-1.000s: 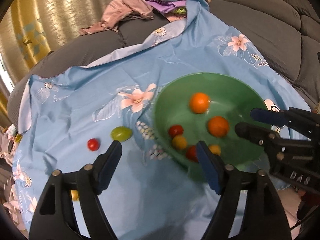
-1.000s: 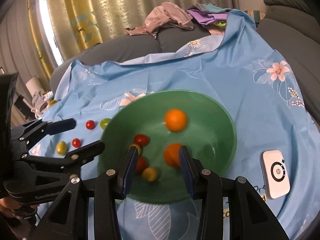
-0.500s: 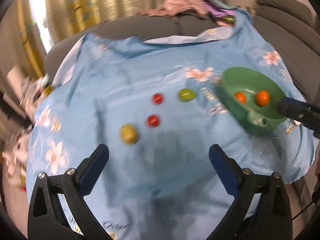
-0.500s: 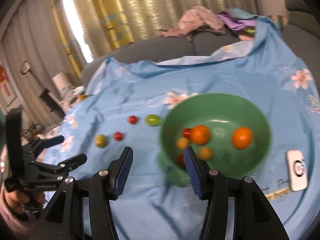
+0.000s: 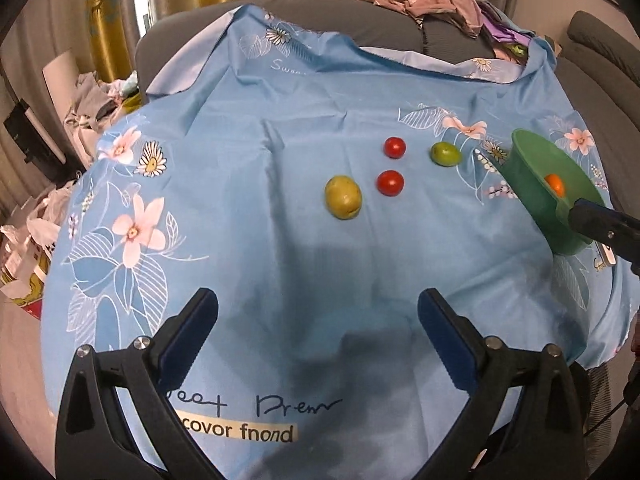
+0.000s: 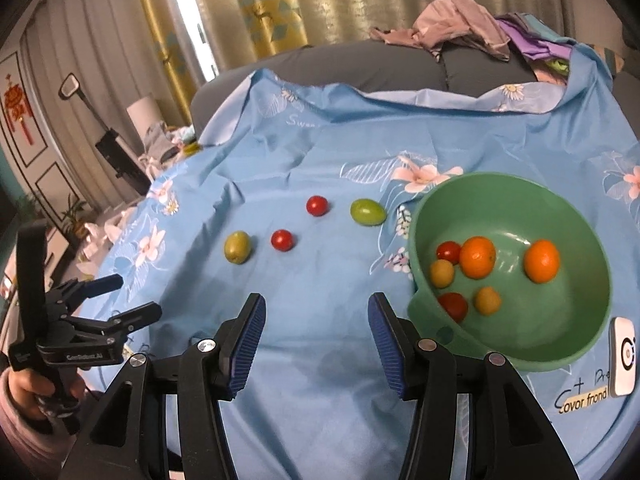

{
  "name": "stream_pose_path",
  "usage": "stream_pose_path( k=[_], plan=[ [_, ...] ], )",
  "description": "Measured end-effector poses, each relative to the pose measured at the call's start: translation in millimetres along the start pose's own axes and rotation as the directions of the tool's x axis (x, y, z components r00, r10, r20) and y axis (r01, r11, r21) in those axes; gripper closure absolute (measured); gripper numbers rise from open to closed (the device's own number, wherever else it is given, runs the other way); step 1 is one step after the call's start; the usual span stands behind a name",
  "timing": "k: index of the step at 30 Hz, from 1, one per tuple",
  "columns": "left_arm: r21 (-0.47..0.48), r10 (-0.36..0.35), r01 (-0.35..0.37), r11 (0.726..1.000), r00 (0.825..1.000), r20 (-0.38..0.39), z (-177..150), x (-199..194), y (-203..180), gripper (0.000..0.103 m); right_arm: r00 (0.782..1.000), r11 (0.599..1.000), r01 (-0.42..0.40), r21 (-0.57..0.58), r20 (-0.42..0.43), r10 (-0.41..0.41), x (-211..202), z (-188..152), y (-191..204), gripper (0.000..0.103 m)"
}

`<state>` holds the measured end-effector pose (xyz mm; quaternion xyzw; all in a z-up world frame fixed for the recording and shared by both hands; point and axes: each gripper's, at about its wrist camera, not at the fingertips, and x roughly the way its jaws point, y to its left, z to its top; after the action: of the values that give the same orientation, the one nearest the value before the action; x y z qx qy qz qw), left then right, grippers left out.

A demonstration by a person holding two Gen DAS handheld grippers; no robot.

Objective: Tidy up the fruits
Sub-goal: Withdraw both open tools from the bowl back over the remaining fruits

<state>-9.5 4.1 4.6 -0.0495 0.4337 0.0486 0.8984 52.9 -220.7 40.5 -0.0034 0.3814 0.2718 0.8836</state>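
Observation:
A green bowl (image 6: 576, 216) sits at the right of the blue floral cloth (image 6: 320, 160) and holds two oranges (image 6: 477, 257), red tomatoes and yellow fruits. On the cloth to its left lie a yellow-green fruit (image 5: 343, 197), two red tomatoes (image 5: 389, 183) (image 5: 395, 147) and a green fruit (image 5: 445, 154). The same loose fruits show in the right wrist view: (image 6: 237, 247), (image 6: 282, 239), (image 6: 317, 205), (image 6: 367, 212). My left gripper (image 5: 318, 328) is open and empty, well short of the loose fruits. My right gripper (image 6: 316, 332) is open and empty, just left of the bowl.
A white device (image 6: 624, 354) lies on the cloth right of the bowl. A grey sofa (image 5: 400, 36) with a pile of clothes (image 6: 464, 24) stands behind. Curtains (image 6: 280, 8) hang at the back. Clutter (image 5: 92, 96) sits at the left beyond the table edge.
Both grippers have pulled back and swung left away from the bowl. The loose fruits now lie ahead of the left gripper. The left jaws have opened wider.

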Motion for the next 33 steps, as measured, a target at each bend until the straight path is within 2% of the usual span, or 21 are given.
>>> stream_pose_path(
  k=[10, 17, 21, 28, 33],
  plan=[
    [0.006, -0.058, 0.058, 0.998, 0.998, -0.018, 5, 20, 3, 0.003, 0.998, 0.997, 0.040, -0.071, -0.041, -0.043, 30, 7, 8, 0.049],
    [0.014, -0.070, 0.071, 0.997, 0.997, -0.016, 22, 37, 5, 0.004, 0.995, 0.990, 0.096, -0.104, -0.012, -0.098, 64, 32, 10, 0.049],
    [0.015, -0.076, 0.076, 0.997, 0.997, -0.019, 33, 51, 5, 0.004, 0.983, 0.969, 0.182, -0.168, 0.001, -0.184, 95, 54, 11, 0.049],
    [0.003, -0.117, 0.117, 0.993, 0.992, -0.045, 51, 77, 5, 0.005, 0.962, 0.943, 0.254, -0.216, -0.041, -0.269, 141, 75, 8, 0.049],
    [-0.009, -0.106, 0.106, 0.994, 0.993, -0.043, 62, 85, 7, 0.005, 0.944, 0.927, 0.287, -0.241, -0.091, -0.316, 164, 80, 4, 0.049]
  ],
)
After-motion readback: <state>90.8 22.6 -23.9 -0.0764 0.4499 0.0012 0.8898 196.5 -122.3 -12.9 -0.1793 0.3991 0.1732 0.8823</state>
